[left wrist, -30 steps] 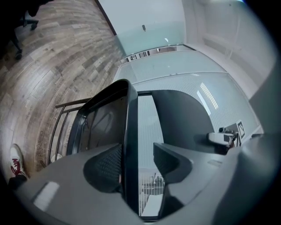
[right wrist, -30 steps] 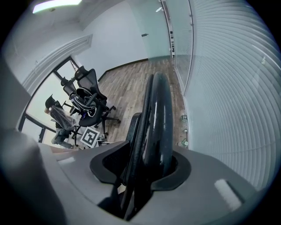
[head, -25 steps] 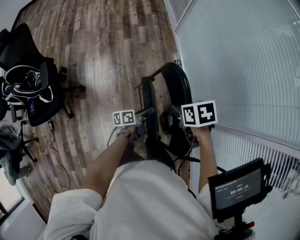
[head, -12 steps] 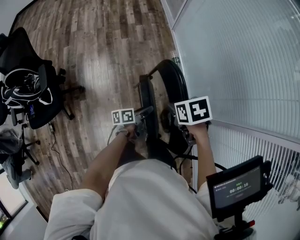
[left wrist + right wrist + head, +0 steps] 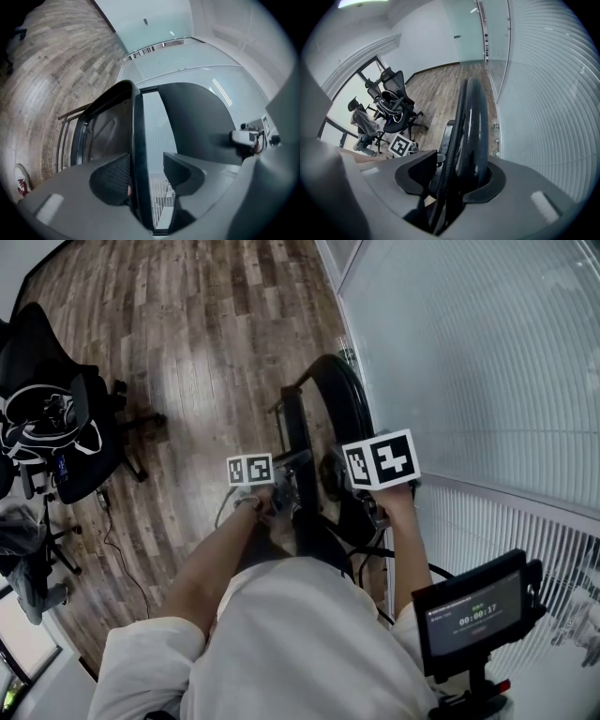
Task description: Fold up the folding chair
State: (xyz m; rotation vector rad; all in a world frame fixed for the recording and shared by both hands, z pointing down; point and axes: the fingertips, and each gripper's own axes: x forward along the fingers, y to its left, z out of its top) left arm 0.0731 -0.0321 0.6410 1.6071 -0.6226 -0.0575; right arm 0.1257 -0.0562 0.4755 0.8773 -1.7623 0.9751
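Note:
The black folding chair [image 5: 323, 399] stands folded flat, edge-on, beside the glass wall. My left gripper [image 5: 292, 472] reaches it from the left. In the left gripper view a thin black chair edge [image 5: 137, 136] runs between the jaws of the left gripper [image 5: 146, 171]. It lies against the left pad, with a gap to the right pad. My right gripper [image 5: 339, 476] points steeply down over the chair's top. Its jaws are opening around the thick black backrest [image 5: 472, 122], and the right gripper [image 5: 454, 174] shows a gap at its left pad.
A glass wall with white blinds [image 5: 469, 362] runs close along the right. Black office chairs [image 5: 56, 427] with a bag stand at the left, and a cable [image 5: 114, 554] trails on the wood floor. A small timer screen [image 5: 473, 615] sits at the lower right.
The head view has shifted slightly. Both grippers stay at the folded chair, and the chair has not visibly moved.

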